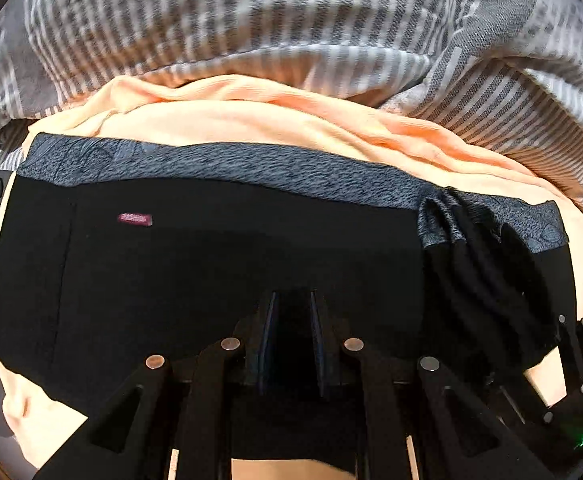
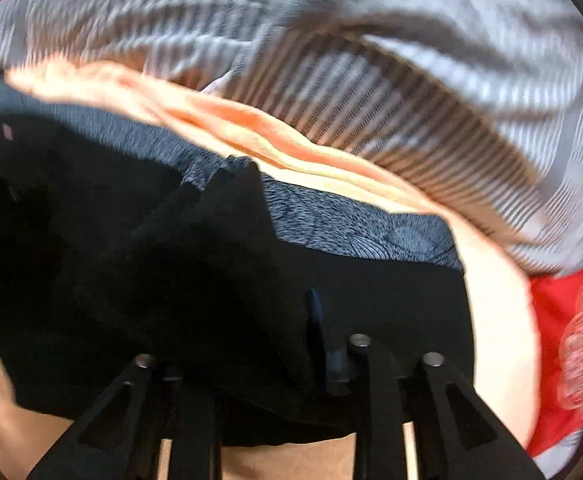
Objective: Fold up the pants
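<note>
Left wrist view has the black pants lying flat on a peach sheet, grey waistband away from the camera. The left gripper hovers low over them, jaws slightly apart. The right gripper has bunched black cloth between its fingers. A striped blanket lies beyond; red fabric sits at the right.

Right view motion-blurred; fisheye-warped edges

The black pants lay spread flat on peach cloth, their grey patterned waistband along the far edge, a small maroon label near the left and a bunched ridge of fabric at the right
</note>
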Tool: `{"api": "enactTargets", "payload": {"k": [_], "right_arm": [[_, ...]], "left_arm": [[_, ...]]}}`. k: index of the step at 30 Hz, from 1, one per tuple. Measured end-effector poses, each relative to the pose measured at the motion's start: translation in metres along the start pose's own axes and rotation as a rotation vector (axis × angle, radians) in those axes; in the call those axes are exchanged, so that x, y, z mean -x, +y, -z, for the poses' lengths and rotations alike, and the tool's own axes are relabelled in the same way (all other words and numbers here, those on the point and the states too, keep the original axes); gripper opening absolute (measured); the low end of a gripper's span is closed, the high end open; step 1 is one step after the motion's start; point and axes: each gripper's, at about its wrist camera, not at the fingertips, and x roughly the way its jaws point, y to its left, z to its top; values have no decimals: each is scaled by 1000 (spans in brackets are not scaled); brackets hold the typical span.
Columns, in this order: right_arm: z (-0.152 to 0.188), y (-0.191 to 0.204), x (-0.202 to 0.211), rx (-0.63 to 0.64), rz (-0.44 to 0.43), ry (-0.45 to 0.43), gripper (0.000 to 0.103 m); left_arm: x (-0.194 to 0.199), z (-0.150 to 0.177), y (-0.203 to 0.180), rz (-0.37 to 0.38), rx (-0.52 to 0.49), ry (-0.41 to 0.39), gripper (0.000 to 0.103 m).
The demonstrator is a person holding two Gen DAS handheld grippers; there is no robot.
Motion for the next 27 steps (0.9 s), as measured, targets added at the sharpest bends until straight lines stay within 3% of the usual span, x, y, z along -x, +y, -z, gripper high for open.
{"api": "enactTargets", "payload": {"k": [2, 7, 9, 12, 16, 21, 27], "right_arm": [[5, 5, 12, 36, -19, -23, 55], [31, -8, 61, 96, -141, -78, 55], [42, -21, 67, 42, -180, -62, 55], [51, -76, 60, -133, -234, -14, 56], [66, -128, 36, -328, -250, 73, 55], [80, -148, 21, -446, -334, 118, 55], [88, -150, 19, -486, -400, 142, 52]], "left_arm": [[7, 3, 8, 3, -15, -3, 19], [36, 13, -8, 61, -61, 10, 19], [41, 13, -31, 105, -96, 14, 19], [50, 16, -61, 187, -140, 22, 19], [47, 18, -93, 284, -152, 44, 19], [28, 15, -119, 311, -143, 94, 19], [34, 19, -120, 343, -119, 96, 19]]}}
